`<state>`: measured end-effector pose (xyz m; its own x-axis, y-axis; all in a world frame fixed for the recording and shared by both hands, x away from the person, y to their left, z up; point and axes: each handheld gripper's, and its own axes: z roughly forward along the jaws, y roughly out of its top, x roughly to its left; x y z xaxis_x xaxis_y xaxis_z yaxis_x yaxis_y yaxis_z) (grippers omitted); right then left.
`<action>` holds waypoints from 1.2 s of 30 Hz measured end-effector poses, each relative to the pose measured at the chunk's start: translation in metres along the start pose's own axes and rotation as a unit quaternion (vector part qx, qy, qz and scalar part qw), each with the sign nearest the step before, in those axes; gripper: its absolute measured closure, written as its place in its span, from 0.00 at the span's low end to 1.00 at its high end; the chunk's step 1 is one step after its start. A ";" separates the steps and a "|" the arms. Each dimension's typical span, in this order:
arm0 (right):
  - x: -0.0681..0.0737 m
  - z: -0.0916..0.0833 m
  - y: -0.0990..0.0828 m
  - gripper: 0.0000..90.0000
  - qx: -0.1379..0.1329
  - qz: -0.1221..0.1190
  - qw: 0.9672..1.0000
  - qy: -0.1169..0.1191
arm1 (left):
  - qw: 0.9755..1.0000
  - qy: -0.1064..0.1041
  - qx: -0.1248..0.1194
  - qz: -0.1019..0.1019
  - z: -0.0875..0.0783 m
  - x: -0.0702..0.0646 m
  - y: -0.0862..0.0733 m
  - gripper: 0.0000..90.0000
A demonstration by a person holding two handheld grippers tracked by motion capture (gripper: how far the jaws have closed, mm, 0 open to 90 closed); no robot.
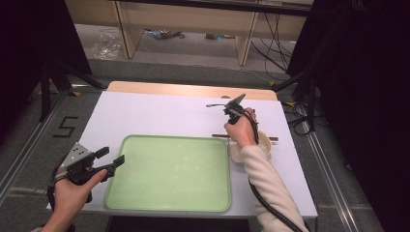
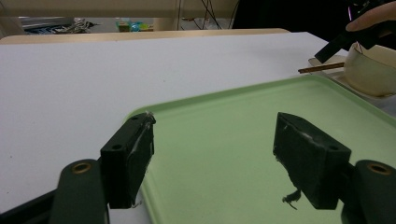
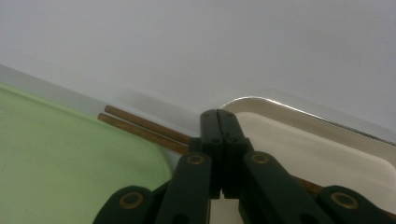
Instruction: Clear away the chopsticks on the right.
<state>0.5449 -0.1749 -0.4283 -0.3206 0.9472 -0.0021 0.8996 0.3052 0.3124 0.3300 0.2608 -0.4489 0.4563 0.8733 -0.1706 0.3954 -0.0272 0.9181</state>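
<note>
A light green tray (image 1: 169, 171) lies on the white table, with nothing on it. My left gripper (image 1: 114, 155) hovers at the tray's left edge; in the left gripper view it (image 2: 215, 149) stands open with nothing between the jaws. Right of the tray, brown chopsticks (image 1: 218, 136) lie beside a cream bowl (image 1: 265, 142) on a small white plate (image 3: 308, 144). My right gripper (image 3: 218, 116) points down with its jaws shut together, tips right over the chopsticks (image 3: 140, 125) at the plate's corner. The hand (image 1: 243, 129) holding it hides the jaws in the high view.
The white table top (image 1: 159, 113) stretches bare behind the tray, with a wooden strip (image 1: 188, 90) along its far edge. Dark stands (image 1: 48, 82) flank the table on both sides. Cables (image 1: 275, 38) lie on the floor beyond.
</note>
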 end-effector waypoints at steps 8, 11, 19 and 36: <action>0.002 0.002 0.000 1.00 0.012 0.007 1.000 0.004 | 1.000 -0.002 -0.001 -0.002 -0.001 0.000 0.000 0.32; 0.004 0.002 -0.001 1.00 0.014 0.011 1.000 0.005 | 1.000 -0.002 -0.001 -0.003 0.000 0.000 0.000 0.32; 0.004 0.002 -0.001 1.00 0.017 0.010 1.000 0.004 | 1.000 -0.003 -0.001 -0.004 0.000 0.000 0.000 0.32; 0.002 0.003 0.000 1.00 0.004 0.013 1.000 0.004 | 1.000 -0.003 -0.001 -0.004 0.000 0.000 0.000 0.32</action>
<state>0.5449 -0.1728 -0.4310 -0.2997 0.9539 0.0141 0.9102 0.2814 0.3040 0.3299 0.2612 -0.4492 0.4578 0.8708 -0.1792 0.3973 -0.0200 0.9175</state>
